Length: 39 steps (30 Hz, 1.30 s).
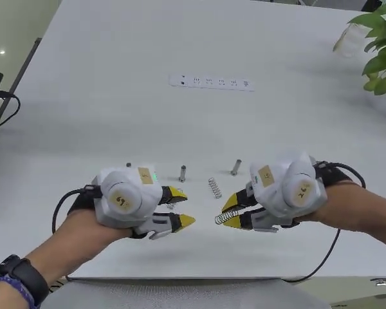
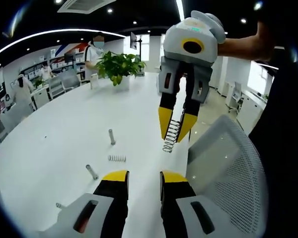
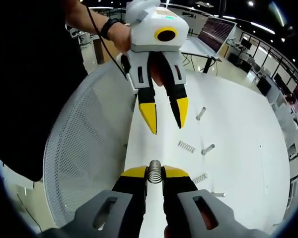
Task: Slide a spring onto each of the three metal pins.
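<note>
Near the table's (image 1: 116, 77) front edge, the left gripper (image 1: 186, 206) hovers with its jaws spread and holding nothing. Behind it are the left pin (image 1: 128, 165) and middle pin (image 1: 182, 172), seemingly upright. A loose spring (image 1: 214, 187) lies before the right pin (image 1: 235, 167). The right gripper (image 1: 226, 215) is clamped on a second spring (image 3: 155, 171).

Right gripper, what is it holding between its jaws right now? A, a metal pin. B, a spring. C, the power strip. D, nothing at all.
B: the right gripper has its yellow-tipped jaws closed on a spring, whose coil shows end-on between them in the right gripper view.
</note>
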Available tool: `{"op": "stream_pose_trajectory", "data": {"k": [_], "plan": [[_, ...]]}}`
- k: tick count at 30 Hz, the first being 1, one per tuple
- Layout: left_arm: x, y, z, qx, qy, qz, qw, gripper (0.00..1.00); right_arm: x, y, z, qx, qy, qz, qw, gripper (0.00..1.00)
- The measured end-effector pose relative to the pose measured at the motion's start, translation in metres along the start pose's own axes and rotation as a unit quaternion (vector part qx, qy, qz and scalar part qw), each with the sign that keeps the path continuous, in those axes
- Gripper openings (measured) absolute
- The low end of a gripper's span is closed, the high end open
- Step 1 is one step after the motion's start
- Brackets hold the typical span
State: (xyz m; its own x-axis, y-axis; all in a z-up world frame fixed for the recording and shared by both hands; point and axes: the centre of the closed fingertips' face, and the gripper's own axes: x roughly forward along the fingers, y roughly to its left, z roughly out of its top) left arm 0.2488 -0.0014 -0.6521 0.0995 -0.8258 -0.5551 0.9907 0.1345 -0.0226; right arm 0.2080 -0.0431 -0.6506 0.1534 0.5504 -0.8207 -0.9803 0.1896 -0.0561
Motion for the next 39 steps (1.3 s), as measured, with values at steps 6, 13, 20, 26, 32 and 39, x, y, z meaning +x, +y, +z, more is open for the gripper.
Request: {"op": "stream_pose_trajectory", "data": {"k": [6,13,20,26,32,39], "plan": [[-0.012,0.012,-0.014,-0.022,0.001,0.024,0.9995,0.2,0.006,-0.003,-0.006,0.006,0.011,0.0,0.9999,0.09],[-0.022,0.022,-0.034,-0.043,0.008,0.049,0.9978,0.23,0.017,-0.005,-0.017,0.018,0.026,0.002,0.9995,0.09],[-0.037,0.032,-0.046,-0.07,0.002,0.076,0.9947,0.26,0.025,-0.01,-0.021,0.025,0.037,0.003,0.999,0.09],[-0.051,0.04,-0.053,-0.086,-0.001,0.098,0.9915,0.28,0.031,-0.015,-0.02,0.029,0.044,0.004,0.9986,0.09],[-0.066,0.044,-0.061,-0.096,0.001,0.113,0.9889,0.31,0.039,-0.022,-0.017,0.031,0.047,0.005,0.9984,0.09],[-0.08,0.048,-0.07,-0.11,0.003,0.133,0.985,0.36,0.044,-0.03,-0.009,0.027,0.048,0.007,0.9985,0.09]]}}
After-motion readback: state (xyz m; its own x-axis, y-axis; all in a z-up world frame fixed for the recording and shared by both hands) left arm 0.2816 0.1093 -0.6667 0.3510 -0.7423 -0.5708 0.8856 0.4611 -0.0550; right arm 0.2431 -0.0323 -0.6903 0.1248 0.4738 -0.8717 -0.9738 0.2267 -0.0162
